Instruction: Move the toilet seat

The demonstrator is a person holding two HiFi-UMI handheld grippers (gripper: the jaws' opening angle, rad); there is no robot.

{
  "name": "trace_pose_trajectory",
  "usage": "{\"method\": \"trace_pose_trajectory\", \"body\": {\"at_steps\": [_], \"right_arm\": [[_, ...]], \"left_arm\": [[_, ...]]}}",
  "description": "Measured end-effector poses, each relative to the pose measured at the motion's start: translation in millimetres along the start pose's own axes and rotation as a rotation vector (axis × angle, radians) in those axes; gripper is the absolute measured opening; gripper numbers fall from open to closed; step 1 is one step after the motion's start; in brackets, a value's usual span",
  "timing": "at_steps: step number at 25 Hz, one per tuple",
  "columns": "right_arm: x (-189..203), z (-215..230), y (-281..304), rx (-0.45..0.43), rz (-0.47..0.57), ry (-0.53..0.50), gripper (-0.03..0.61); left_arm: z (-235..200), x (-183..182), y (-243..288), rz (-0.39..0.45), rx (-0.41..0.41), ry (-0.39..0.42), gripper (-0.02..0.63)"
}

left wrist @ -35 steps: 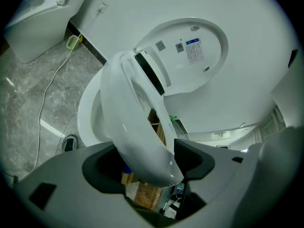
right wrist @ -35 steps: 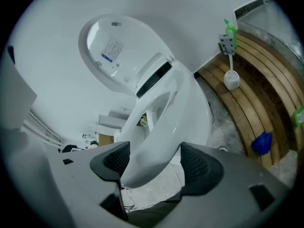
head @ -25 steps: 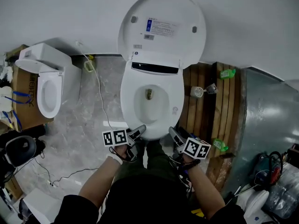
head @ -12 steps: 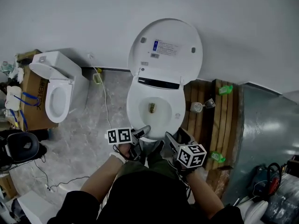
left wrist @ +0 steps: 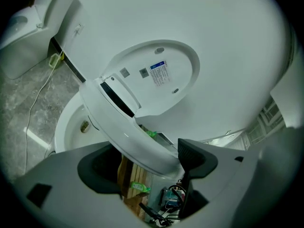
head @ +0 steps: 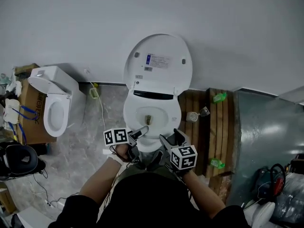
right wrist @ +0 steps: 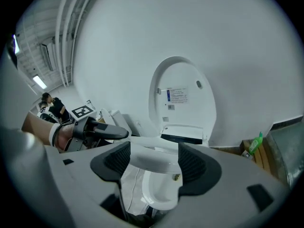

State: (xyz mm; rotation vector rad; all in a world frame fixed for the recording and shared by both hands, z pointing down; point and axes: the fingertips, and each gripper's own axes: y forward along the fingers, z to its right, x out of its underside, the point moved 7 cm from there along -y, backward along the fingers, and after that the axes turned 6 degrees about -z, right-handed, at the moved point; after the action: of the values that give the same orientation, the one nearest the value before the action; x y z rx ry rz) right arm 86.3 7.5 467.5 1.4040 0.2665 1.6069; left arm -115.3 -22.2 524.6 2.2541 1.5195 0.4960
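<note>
Left hand-held gripper, low centre of own view: my jaws opening, released. White oval plastic toilet seat runs diagonally between them, far pad close beside its edge. Right hand-held gripper: my jaws wide apart, released, seat's front edge lying across gap. Seat tilted up off white ceramic toilet bowl, centre of head view. White oval lid upright against white wall, upper centre. Both grippers at bowl's front, near each other.

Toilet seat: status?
Left hand-held gripper opening, toilet seat between jaws. Right hand-held gripper jaws apart, seat front across them. Seat partly raised over bowl, lid upright. Nothing blocking.
</note>
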Motion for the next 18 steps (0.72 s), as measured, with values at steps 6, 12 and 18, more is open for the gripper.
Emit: {"method": "trace_pose_trajectory", "body": {"at_steps": [6, 12, 18], "right_arm": [[-15.3, 4.3, 1.8, 0.044, 0.054, -0.006, 0.327], [-17.8, -1.7, -0.1, 0.066, 0.094, -0.053, 0.327], [-36.9, 4.2, 2.9, 0.046, 0.142, -0.026, 0.327]], "left_arm": [[12.6, -15.2, 0.0, 0.006, 0.028, -0.003, 0.356], [23.0, -27.4, 2.2, 0.006, 0.052, -0.006, 0.36], [31.7, -42.6, 0.2, 0.013, 0.095, -0.007, 0.365]]}}
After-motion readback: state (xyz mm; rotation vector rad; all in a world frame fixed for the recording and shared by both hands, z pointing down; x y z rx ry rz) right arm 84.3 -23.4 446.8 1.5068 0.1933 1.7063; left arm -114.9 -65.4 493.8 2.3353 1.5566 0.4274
